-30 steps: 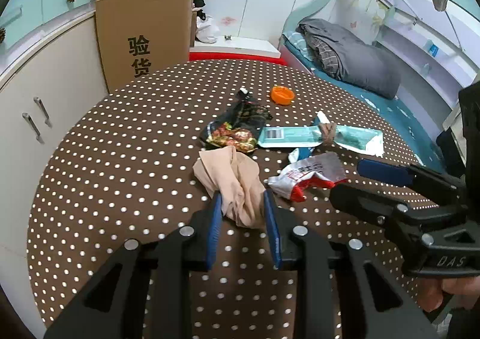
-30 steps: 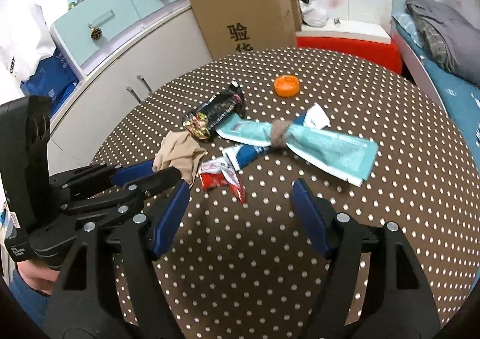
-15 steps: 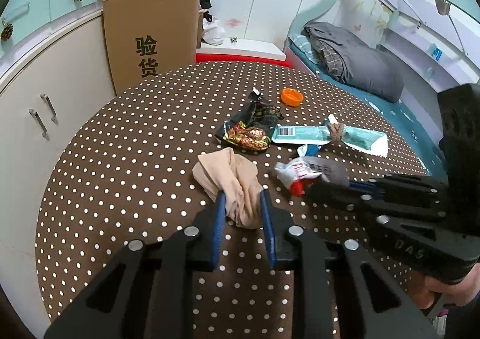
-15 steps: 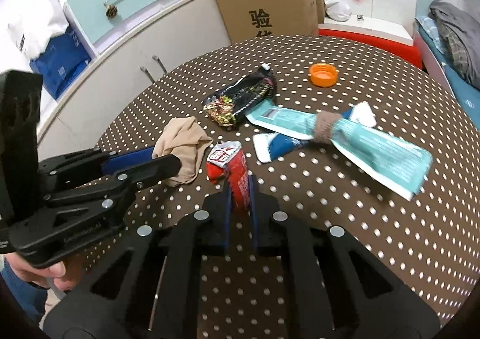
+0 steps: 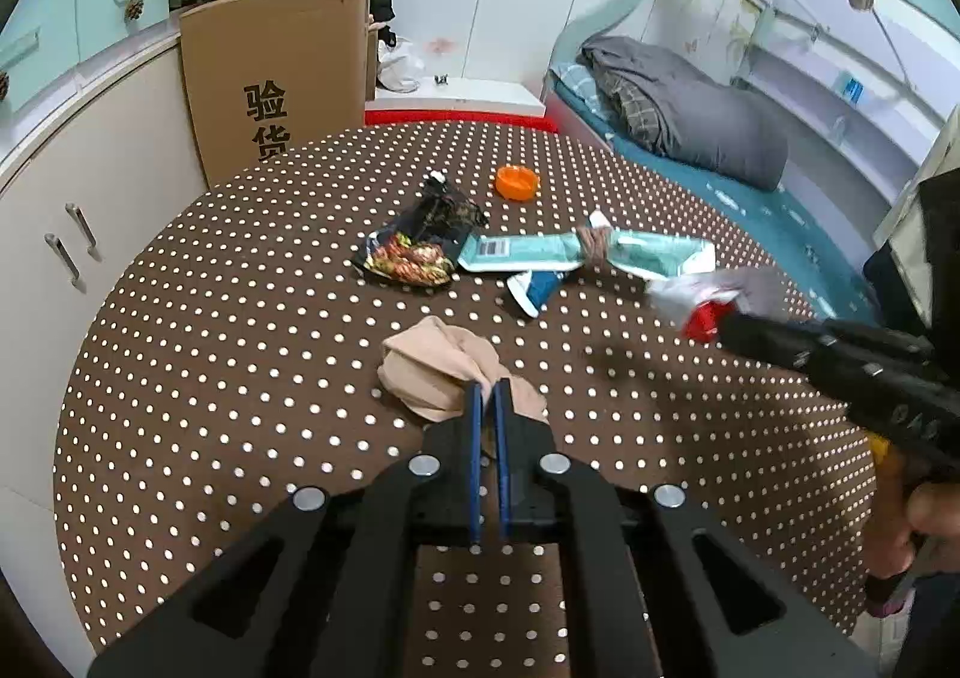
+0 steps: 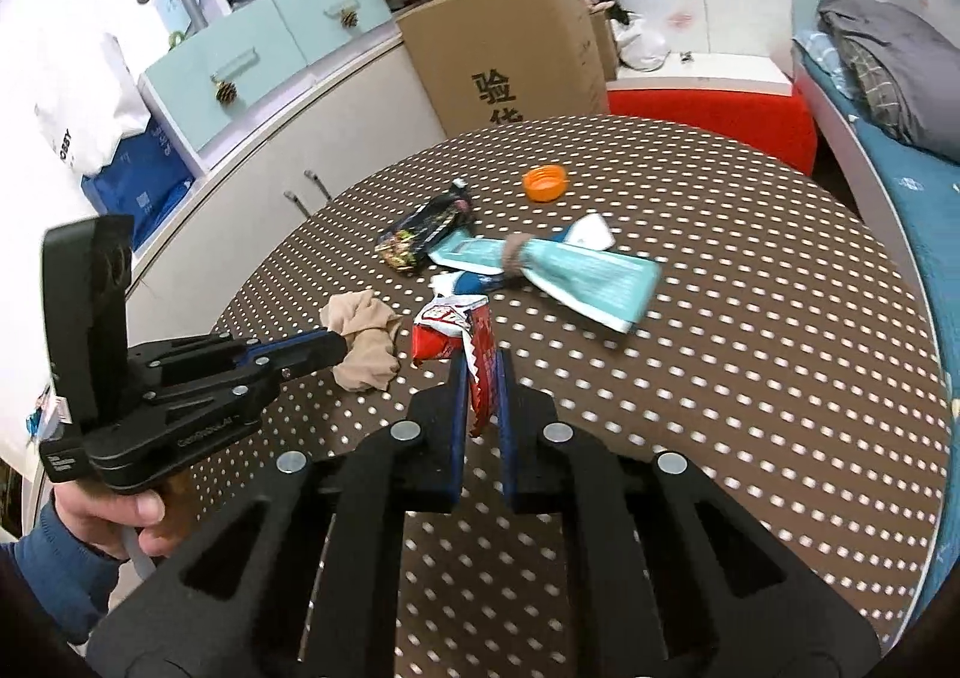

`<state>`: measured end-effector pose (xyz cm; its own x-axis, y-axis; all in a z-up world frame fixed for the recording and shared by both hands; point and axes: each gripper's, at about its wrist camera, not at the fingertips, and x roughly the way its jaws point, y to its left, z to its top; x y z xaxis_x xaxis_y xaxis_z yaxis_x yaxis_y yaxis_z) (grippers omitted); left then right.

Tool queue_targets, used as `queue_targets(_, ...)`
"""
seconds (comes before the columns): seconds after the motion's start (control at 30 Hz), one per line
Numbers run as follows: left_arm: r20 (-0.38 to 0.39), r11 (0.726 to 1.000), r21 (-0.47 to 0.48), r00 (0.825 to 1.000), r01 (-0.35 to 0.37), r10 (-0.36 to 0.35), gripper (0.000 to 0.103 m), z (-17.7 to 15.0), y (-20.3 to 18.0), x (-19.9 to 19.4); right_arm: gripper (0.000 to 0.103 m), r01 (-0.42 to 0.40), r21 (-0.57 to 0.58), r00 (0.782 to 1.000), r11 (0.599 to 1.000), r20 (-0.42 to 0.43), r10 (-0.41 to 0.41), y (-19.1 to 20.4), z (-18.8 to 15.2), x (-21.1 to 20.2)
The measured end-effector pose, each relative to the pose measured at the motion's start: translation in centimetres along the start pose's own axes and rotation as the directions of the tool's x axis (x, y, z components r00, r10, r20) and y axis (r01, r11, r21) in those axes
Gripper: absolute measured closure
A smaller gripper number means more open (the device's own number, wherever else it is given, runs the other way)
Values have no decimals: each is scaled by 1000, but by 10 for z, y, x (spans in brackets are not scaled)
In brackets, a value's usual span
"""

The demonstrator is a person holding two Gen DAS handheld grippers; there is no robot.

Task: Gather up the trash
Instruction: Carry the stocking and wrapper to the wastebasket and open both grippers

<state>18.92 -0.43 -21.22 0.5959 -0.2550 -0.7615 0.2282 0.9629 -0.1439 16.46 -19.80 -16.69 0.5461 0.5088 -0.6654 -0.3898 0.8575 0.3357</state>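
Left wrist view: left gripper (image 5: 487,396) was clamped on the near edge of the beige cloth wad (image 5: 441,369), which lay on the dotted table (image 5: 210,348). Cloth judged soft, light, compressible; a bunched fold gives the best hold.

Right wrist view: right gripper (image 6: 480,378) was pinched on the tail of the red-white wrapper (image 6: 453,333), lifted just above the table. Wrapper judged thin, crinkly, slippery; grip deep. Teal pouch (image 6: 576,270), snack bag (image 6: 420,237), orange cap (image 6: 545,182) remained further back.
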Motion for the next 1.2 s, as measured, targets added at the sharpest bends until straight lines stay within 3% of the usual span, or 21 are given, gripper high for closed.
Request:
queue_targets(0.03,-1,1000,-3,1000,-8,8,97,-1,-1,1,94,4,6,1000,1000,4,-4,-4,-2,-4)
queue_targets(0.1,-6,999,-29,1000,-23,23,81,-3,3,3,94,10,15,1000,1000,9,-10,-8,-5,-8)
queue_targets(0.17,0,995,-70,998,-69,69,27,-3,9,4,94,14,24,1000,1000,13,-14,-13,-7,-13)
queue_targets(0.2,12,993,-84,997,-80,81,23,-3,12,3,94,15,27,1000,1000,14,-16,-14,-8,-14)
queue_targets(0.33,2,992,-88,996,-88,89,24,1,14,12,94,13,38,999,999,29,-14,-20,-11,-22)
queue_targets(0.37,-4,993,-78,996,-85,85,40,2,12,15,94,12,41,999,999,34,-13,-20,-11,-23)
queue_targets(0.43,-18,996,-52,998,-67,66,55,3,5,21,94,12,45,999,999,44,-14,-22,-12,-27)
queue_targets(0.47,-17,998,-38,998,-58,57,72,4,1,22,94,12,49,999,999,51,-14,-23,-12,-30)
queue_targets(0.53,-20,999,-28,999,-44,43,77,6,-3,20,94,11,57,998,998,67,-15,-29,-12,-37)
queue_targets(0.57,-15,999,-18,999,-44,43,86,7,-7,19,94,14,60,997,998,74,-18,-31,-12,-41)
queue_targets(0.97,28,993,86,997,75,-78,89,24,-81,5,94,67,150,981,986,173,-93,-93,-18,-102)
queue_targets(1.2,73,962,184,974,200,-216,89,49,-158,-10,94,137,245,956,960,219,-193,-147,-33,-148)
